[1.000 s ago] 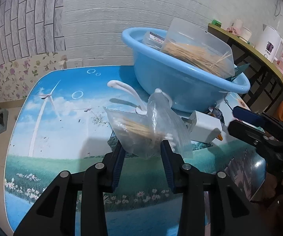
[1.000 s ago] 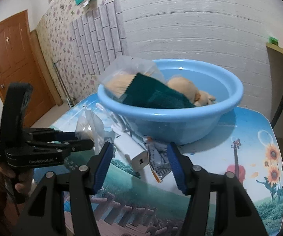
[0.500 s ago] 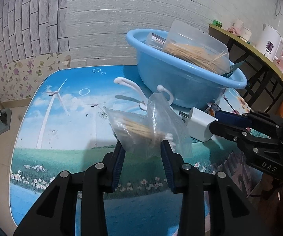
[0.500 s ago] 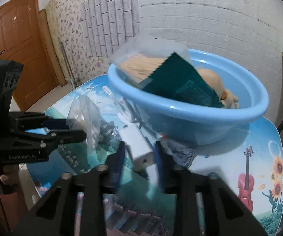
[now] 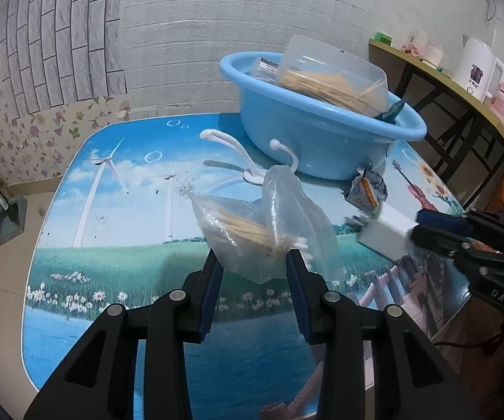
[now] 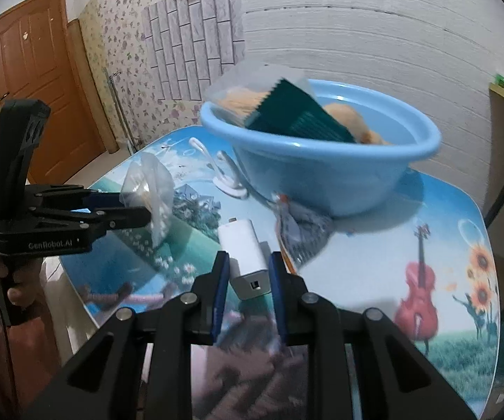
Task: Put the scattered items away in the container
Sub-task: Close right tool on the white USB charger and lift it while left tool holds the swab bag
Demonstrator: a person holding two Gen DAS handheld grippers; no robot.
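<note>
1. Starting at the left tool (image 5: 254, 262), its blue pads are seen clamped on the lower part of a clear plastic bag (image 5: 262, 224) of cotton swabs, which is held above the tabletop (image 5: 129, 217) and not resting on it.
2. The bag is gripped low, probably so that the swabs stay gathered while it is carried to the basin.
3. The right tool (image 6: 248, 273) has just been closing, and a white charger (image 6: 246, 257) is now pressed between its pads near the front edge of the tabletop.
4. The charger is taken by its two flat sides, with the port end toward the camera; this is judged the firmest hold for such a smooth block.
5. Just beyond the charger, a small crumpled packet (image 6: 301, 225) lies beside the blue basin (image 6: 322, 175), and a white double hook (image 5: 248, 161) lies close to the basin wall.
6. The basin stands at the far part of the tabletop and already holds a clear box of wooden sticks (image 5: 332, 77) and a dark green card (image 6: 297, 119).
7. On the body of the left tool, the writing "GenRobot.AI" (image 6: 50, 244) can be read in the right wrist view.
8. On the right tool, part of some lettering like "DAS" (image 5: 500, 302) is seen.
9. The labels in the basin and on the white kettle (image 5: 476, 70) are too small to read.
</note>
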